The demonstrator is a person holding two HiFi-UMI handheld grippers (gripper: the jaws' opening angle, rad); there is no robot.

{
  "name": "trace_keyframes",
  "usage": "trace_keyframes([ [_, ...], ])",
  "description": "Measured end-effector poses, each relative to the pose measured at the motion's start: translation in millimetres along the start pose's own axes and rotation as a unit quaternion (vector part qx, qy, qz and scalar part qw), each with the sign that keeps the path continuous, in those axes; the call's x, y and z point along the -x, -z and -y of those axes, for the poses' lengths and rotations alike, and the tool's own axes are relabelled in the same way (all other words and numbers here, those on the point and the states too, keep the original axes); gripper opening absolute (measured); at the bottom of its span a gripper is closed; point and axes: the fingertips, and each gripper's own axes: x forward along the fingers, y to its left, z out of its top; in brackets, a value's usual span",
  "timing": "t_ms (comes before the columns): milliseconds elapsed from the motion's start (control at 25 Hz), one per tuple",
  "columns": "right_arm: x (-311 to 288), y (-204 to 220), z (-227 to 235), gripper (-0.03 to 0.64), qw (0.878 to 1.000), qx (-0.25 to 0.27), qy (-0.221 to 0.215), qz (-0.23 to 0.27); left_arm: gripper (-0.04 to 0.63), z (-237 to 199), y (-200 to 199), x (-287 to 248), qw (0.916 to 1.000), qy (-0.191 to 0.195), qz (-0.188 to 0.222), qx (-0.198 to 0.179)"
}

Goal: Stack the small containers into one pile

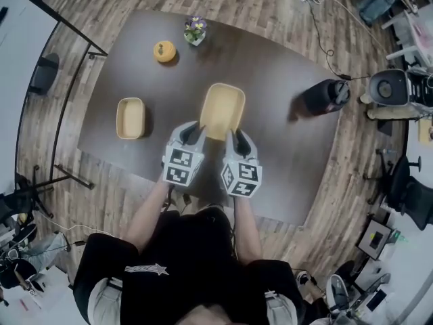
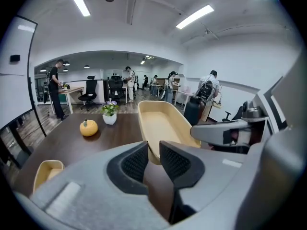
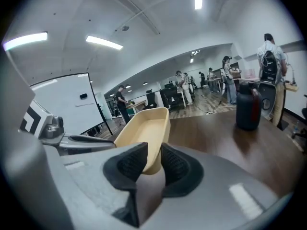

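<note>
You hold both grippers at the near end of the large container (image 1: 222, 107), which sits mid-table (image 1: 270, 66) with its long side running away from you. The left gripper (image 1: 191, 133) has its jaws drawn close on the near left corner of the tub's wall, and the right gripper (image 1: 237, 139) pinches the near right corner in the same way. In each gripper view the rim sits in the narrow gap between the pads, so both look clamped rather than merely poised. The small container (image 1: 130, 118) lies well apart to your left, open side up and empty, with nothing stacked yet. An orange pumpkin-shaped ornament (image 1: 164, 51) and a little flower pot (image 1: 195, 30) stand at the far edge, and a dark jug (image 1: 328, 97) stands off to the right. By the look of it, the step in hand is the two-handed grasp of the bigger tub — the pile itself is not begun. Next, the two tubs must be brought together. The smaller looks fit to nest in the larger, so one gripper likely needs to let go and fetch it. If you shift the big tub left instead, lift it level and steer clear of the ornament.
</note>
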Motion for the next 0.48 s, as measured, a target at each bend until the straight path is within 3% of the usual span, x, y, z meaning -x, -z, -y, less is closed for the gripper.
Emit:
trace_keyframes([
  [480, -27.4, 12.0, -132.0, 0.083, 0.997, 0.035, -0.072, -0.021, 0.075, -105.0, 26.1, 87.1, 0.9962, -0.074, 0.012, 0.044],
])
